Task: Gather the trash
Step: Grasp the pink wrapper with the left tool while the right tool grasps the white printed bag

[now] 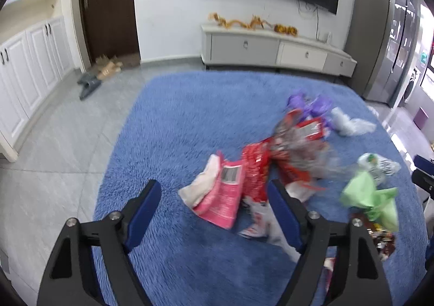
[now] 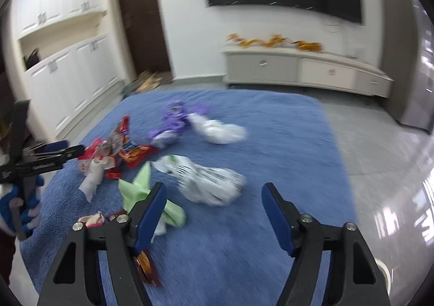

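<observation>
your left tool [image 1: 214, 199] spread wide just short of the pink wrapper [image 1: 223, 195], your right tool [image 2: 214, 201] likewise apart near the white bag [image 2: 208, 184] on the blue rug [image 2: 284, 143]

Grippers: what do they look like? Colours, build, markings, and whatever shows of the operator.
Both the left gripper and the right gripper have black angular linkages with triangular cut-outs, silver pivot bolts and blue finger pads. The right wrist view shows white lettering on the left one's side, too blurred to read, and the operator's blue-and-white gloved hand.
</observation>
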A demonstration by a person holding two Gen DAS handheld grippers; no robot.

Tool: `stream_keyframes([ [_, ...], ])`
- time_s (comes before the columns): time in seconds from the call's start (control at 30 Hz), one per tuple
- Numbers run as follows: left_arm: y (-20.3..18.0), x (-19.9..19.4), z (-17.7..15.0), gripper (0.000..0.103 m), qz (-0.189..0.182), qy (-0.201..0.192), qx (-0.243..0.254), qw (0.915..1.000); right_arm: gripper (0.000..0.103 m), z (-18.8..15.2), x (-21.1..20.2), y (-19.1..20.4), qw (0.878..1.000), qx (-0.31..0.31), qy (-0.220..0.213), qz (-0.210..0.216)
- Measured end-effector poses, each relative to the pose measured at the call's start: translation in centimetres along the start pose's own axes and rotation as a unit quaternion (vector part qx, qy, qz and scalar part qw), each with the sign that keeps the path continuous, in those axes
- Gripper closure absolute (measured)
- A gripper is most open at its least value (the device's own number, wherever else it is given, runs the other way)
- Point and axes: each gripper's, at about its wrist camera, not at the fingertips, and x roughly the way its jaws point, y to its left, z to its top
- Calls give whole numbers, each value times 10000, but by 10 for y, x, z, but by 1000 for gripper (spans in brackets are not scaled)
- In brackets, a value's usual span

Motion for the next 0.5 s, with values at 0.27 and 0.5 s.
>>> stream_keyframes([
  [0.27, 14, 38, -5, 61, -355, 491, 45, 9982, 70, 9, 69, 15, 9949, -549, 800, 292],
  [0.5, 8, 23, -12, 76, -391, 298, 91, 9988, 86, 9, 52, 14, 9957, -553, 524, 528],
])
